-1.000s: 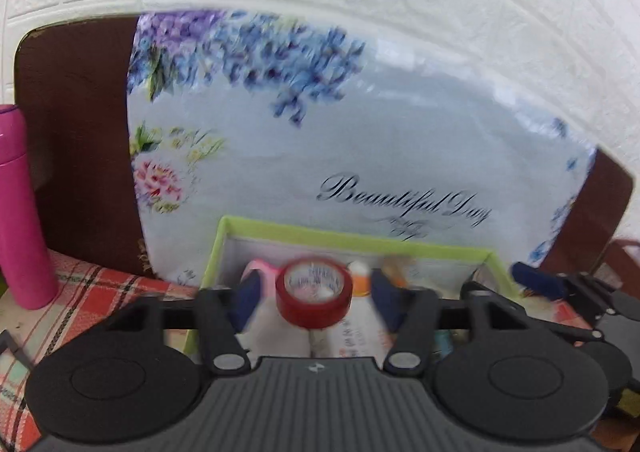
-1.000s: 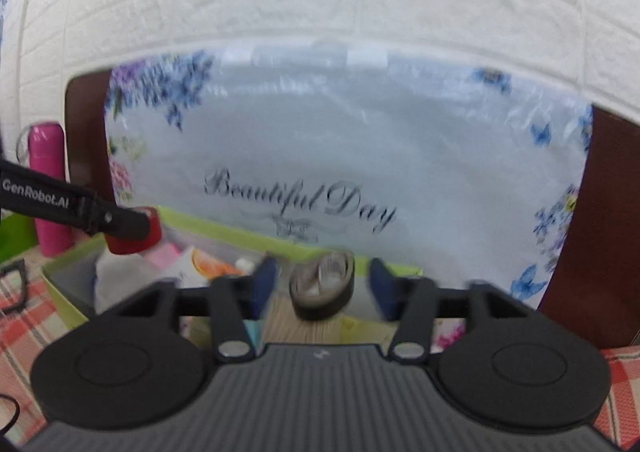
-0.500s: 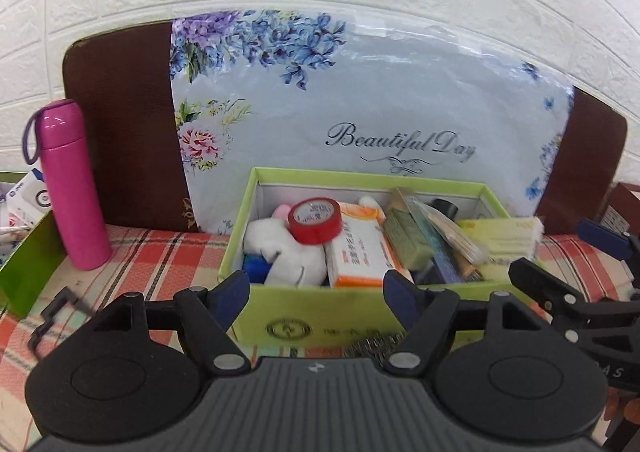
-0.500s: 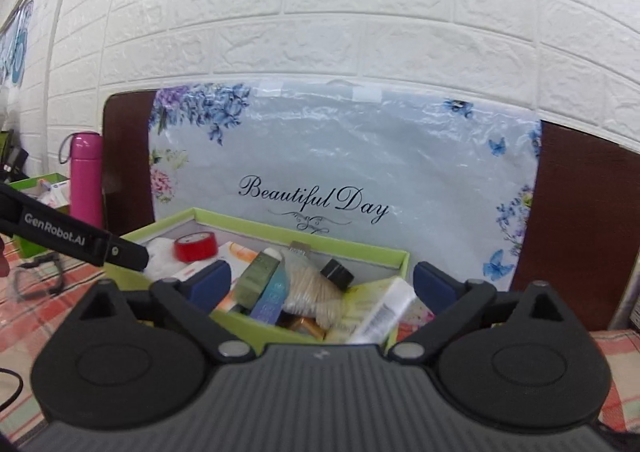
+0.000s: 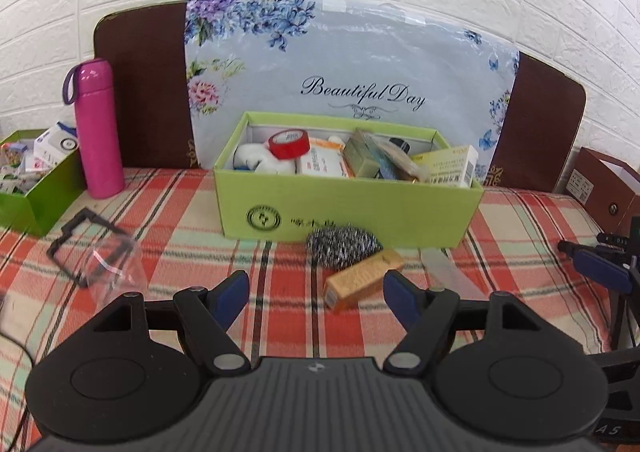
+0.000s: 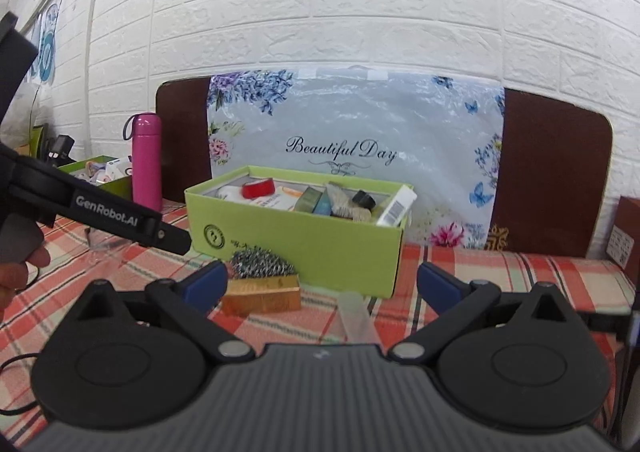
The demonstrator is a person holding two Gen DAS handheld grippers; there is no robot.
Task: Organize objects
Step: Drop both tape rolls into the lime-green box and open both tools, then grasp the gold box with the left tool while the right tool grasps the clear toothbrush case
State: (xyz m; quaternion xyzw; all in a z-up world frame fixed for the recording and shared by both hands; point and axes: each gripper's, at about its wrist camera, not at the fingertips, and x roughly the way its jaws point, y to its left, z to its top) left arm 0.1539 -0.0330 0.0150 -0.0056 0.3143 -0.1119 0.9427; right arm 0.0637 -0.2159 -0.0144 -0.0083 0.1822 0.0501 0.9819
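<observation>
Both grippers empty — left gripper [image 5: 316, 292], right gripper [image 6: 322, 284] (jaws wide).

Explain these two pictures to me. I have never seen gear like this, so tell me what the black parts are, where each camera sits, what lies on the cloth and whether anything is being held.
There is no robot here: a person holds a hand-operated two-finger gripper in each hand, and each gripper carries a wide-angle camera looking forward along its fingers. The black shapes at the bottom of each picture are that gripper's own body. One picture looks past the left gripper, the other past the right gripper. Both stand open and hold nothing.

On the checked tablecloth stands a green box already filled with small items, among them a red tape roll. In front of it lie a steel scourer and a gold carton. A pink flask stands to the left.
</observation>
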